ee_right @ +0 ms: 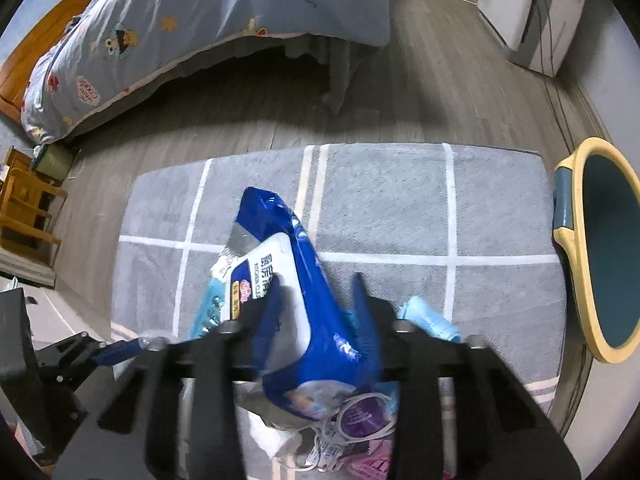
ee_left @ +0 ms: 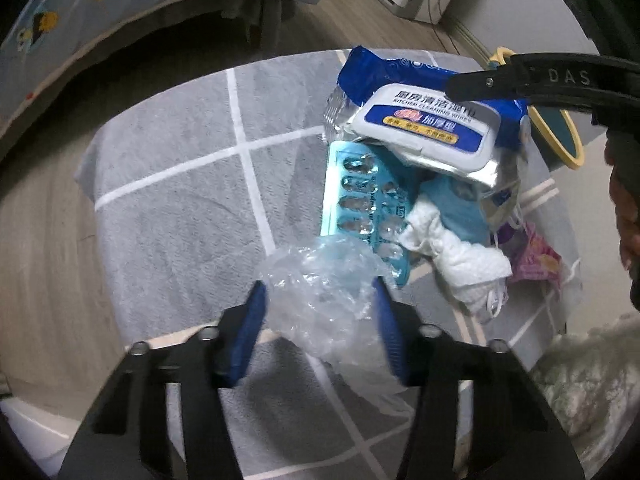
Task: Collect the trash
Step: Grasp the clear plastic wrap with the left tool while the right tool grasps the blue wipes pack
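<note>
Nearest the left camera, a crumpled clear plastic film [ee_left: 324,284] was held between the blue pads of the left gripper [ee_left: 320,300], the jaws part closed onto it above the grey rug with white grid lines [ee_left: 180,184]. In the right view, the blue and white pack of kitchen cleaning wipes [ee_right: 316,320] was pinched by the right gripper [ee_right: 320,300], its jaws narrowed onto the pack's lower half while the upper end stood tilted over the rug. Just beyond the film, a turquoise blister strip of emptied pill pockets [ee_left: 362,204] lay toward the rug's right side, touching a wadded white tissue [ee_left: 456,260], with a pink wrapper [ee_left: 536,252] beside it near the right edge. Off the rug's right edge stood a teal bin with a yellow rim [ee_right: 608,248], judged to be the place for the trash. For the step to be done well, both grips would best be kept firm and the light film carried low, so that nothing slips before the bin's mouth is reached. The bin was cut off by the frame, the items under the wipes pack were largely hidden, and the purple-labelled scraps at the bottom of the right view could not be identified. Farthest away, a patterned blue-grey bedspread [ee_right: 200,20] was seen across the wooden floor.
</note>
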Demonstrator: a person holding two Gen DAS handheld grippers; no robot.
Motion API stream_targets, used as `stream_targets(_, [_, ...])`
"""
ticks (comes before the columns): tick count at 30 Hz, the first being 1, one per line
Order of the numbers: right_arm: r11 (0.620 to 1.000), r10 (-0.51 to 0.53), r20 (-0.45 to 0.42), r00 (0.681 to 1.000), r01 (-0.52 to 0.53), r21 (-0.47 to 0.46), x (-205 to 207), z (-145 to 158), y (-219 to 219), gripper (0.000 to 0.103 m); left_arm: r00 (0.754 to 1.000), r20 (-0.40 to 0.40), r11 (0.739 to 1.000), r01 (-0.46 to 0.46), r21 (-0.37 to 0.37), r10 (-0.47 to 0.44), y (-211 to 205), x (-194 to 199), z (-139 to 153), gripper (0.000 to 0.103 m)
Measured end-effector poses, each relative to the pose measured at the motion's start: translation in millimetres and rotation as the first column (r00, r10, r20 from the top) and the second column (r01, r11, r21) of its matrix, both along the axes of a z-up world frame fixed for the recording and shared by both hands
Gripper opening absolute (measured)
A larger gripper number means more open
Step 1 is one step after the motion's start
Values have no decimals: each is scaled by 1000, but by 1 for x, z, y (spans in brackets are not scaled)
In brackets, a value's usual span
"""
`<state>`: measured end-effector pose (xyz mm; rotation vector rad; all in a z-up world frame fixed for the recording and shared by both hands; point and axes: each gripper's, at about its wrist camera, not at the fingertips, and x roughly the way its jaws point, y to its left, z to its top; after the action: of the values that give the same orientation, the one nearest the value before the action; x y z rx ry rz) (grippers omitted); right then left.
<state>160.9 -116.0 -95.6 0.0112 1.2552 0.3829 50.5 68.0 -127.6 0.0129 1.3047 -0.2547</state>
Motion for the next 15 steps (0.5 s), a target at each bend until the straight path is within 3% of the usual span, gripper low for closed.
stream_targets(4, [999,35,29,999,-35,3,-3,12,3,6,1000,4,1000,16,-11,-16,-2,0,5,28])
stream_targets(15, [998,40,122,992,-46,41,-13,52,-10,6,992,118,998,-31,-51,36,9,15,45,25])
